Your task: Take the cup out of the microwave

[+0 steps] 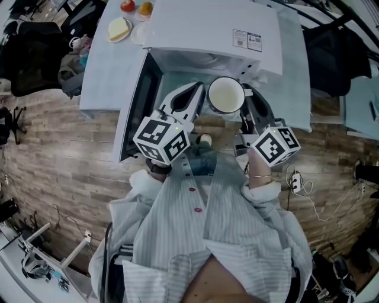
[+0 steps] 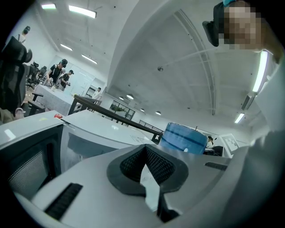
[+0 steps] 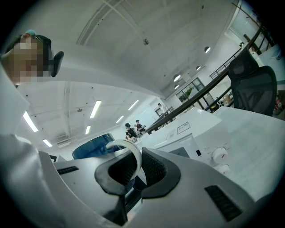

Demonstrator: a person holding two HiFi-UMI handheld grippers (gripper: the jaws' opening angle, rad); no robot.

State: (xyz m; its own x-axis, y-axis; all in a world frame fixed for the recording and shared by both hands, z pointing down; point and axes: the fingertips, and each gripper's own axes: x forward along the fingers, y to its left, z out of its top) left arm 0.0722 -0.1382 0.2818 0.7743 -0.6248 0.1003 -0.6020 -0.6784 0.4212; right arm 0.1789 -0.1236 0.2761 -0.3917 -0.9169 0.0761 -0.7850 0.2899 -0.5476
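A cup (image 1: 225, 94), white inside and blue outside, hangs at the mouth of the open white microwave (image 1: 213, 29). My right gripper (image 1: 244, 96) is shut on its white handle (image 3: 132, 156), and the blue body (image 3: 91, 146) shows just beyond the jaws. My left gripper (image 1: 199, 90) sits close to the cup's left side with its jaws together and nothing between them. In the left gripper view the cup (image 2: 185, 138) stands to the right beyond the gripper (image 2: 144, 151). The microwave door (image 1: 139, 106) is swung open to the left.
The microwave stands on a white table (image 1: 100, 71) with a plate of food (image 1: 118, 28) and two round fruits (image 1: 136, 7) at its far left. Black office chairs (image 1: 35, 53) stand to the left. Cables (image 1: 302, 183) lie on the wooden floor at right.
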